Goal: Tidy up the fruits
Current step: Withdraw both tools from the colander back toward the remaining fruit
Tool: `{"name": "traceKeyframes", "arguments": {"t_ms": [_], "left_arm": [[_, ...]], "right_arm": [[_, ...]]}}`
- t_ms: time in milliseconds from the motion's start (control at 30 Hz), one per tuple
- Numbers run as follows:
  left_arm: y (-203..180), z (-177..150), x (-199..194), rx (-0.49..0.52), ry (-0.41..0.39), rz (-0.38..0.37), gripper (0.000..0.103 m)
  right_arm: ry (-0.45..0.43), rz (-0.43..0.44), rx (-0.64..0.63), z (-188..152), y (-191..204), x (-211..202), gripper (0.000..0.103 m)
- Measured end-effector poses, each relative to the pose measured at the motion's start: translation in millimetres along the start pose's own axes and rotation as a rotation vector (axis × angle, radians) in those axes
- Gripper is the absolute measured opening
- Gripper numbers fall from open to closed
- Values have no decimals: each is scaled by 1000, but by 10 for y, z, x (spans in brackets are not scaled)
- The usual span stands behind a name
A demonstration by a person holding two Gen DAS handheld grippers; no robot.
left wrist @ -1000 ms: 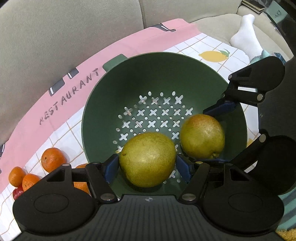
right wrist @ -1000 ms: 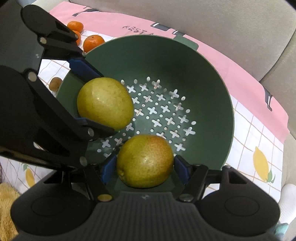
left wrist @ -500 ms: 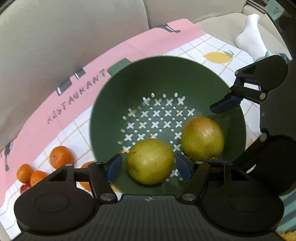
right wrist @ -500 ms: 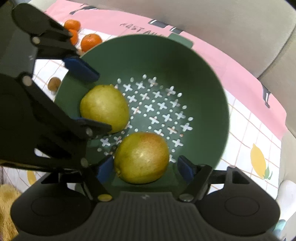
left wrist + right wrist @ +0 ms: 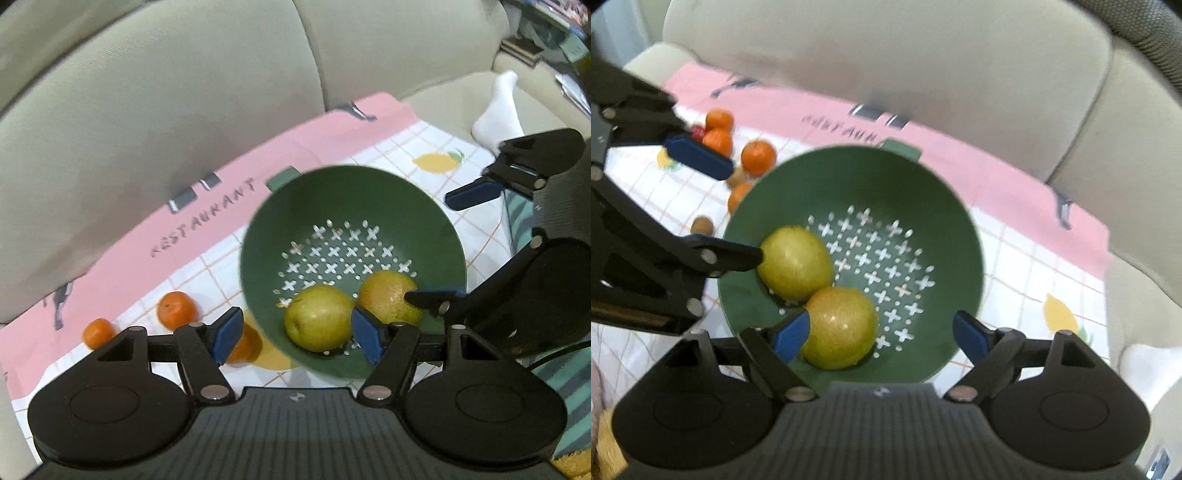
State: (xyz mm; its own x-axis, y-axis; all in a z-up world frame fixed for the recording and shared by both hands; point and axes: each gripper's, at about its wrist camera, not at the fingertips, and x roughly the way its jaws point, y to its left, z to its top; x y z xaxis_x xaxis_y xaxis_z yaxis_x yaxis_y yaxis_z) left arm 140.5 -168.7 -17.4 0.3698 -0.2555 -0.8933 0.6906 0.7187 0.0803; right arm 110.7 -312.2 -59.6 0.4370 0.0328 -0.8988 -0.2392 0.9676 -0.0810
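A pink-bordered checked cloth (image 5: 207,221) covered a beige sofa seat (image 5: 147,110). On it stood a green colander (image 5: 945,206) holding two touching pears (image 5: 794,262). Tangerines (image 5: 758,158) lay toward the cloth's left edge. The left gripper (image 5: 297,338) stood wide, empty; the right gripper (image 5: 881,334) was opening, gripping nothing.

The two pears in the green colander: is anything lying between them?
Nothing. In the right wrist view the greener pear and the redder pear sit side by side, apparently touching, near the colander's wall.
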Motion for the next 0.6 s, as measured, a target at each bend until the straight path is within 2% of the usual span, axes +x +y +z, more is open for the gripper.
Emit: {"name": "traceKeyframes", "arguments": {"t_ms": [100, 300, 400, 600], "left_arm": [[57, -85, -169, -28, -38, 23, 79], [190, -315, -470, -88, -102, 66, 79], [258, -461, -614, -119, -139, 79, 79], [335, -767, -839, -174, -231, 135, 80]], "right_arm": [[-74, -40, 42, -39, 24, -185, 82], [-202, -65, 118, -132, 151, -534, 85], [-277, -107, 157, -193, 266, -672, 89], [-378, -68, 279, -322, 516, -784, 89]]}}
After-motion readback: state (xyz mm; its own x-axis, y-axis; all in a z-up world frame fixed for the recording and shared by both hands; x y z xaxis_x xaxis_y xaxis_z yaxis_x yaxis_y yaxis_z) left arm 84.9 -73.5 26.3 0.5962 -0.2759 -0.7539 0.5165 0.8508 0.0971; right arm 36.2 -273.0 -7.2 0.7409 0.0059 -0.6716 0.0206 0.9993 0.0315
